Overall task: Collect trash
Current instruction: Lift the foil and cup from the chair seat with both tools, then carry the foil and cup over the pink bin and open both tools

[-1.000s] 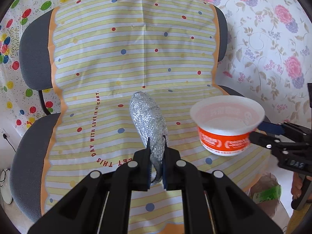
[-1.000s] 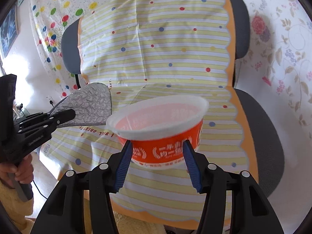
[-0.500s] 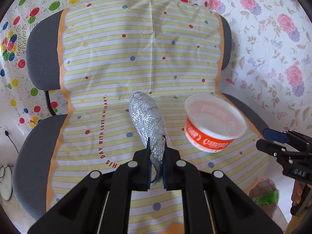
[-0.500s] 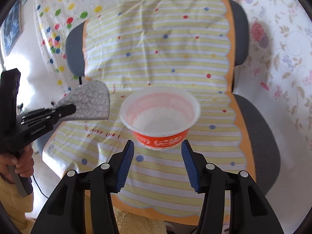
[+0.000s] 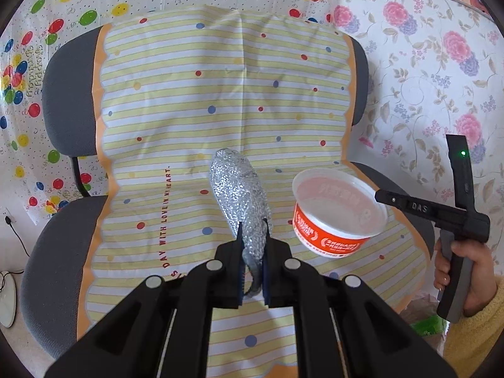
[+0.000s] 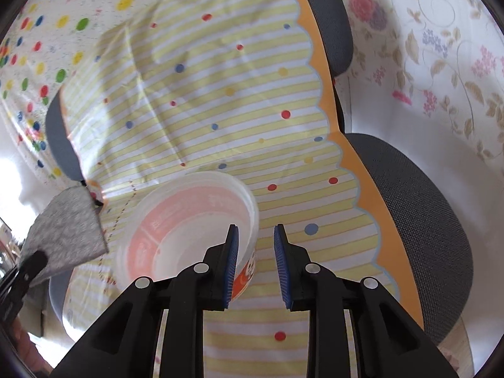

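My left gripper (image 5: 254, 230) is shut on the lower end of a silver glitter wrapper (image 5: 236, 189), held above the chair seat. An orange-and-white empty bowl (image 5: 340, 201) sits slightly tilted on the striped cloth (image 5: 189, 126) to the wrapper's right. My right gripper (image 6: 255, 228) straddles the bowl's (image 6: 189, 220) near wall, one finger inside and one outside. Its jaws are closing, and a gap still shows between the wall and the outer pad. The right wrist view also shows the wrapper (image 6: 66, 226) at the far left.
A grey office chair (image 5: 66, 94) carries the striped cloth. Balloon-print sheeting (image 5: 31, 63) and floral sheeting (image 5: 441, 63) hang behind it. A person's hand in a yellow sleeve (image 5: 466, 283) holds the right gripper's handle. A green bag (image 5: 428, 327) lies on the floor at the right.
The right gripper let go of the bowl, which now rests on the seat. That gripper rolled, narrowed and came over the bowl's rim. The left gripper kept the wrapper nearly still.
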`<state>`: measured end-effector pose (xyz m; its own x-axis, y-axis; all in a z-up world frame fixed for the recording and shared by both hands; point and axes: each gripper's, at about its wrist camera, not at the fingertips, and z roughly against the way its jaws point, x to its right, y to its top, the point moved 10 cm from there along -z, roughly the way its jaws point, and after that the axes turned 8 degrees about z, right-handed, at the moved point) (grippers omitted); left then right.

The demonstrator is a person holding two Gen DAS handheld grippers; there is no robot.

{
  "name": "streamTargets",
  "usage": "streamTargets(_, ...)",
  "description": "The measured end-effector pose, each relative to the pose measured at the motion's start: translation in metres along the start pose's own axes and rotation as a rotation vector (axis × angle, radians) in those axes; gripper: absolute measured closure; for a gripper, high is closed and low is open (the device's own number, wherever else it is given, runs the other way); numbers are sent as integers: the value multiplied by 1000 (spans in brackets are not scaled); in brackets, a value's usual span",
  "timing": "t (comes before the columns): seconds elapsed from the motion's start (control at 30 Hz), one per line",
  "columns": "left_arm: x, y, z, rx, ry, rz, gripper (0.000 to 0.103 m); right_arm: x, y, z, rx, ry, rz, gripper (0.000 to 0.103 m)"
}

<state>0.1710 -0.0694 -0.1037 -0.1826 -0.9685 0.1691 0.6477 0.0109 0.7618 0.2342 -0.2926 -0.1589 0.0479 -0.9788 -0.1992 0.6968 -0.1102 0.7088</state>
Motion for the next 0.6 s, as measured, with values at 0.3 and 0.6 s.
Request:
streamTargets(0.3, -8, -5, -1, -8, 9, 7, 97, -21, -8, 4, 21, 48, -9, 93)
streamTargets(0.6, 6, -11, 30, 39, -48, -13, 97, -49, -14, 73, 126, 84, 58, 98)
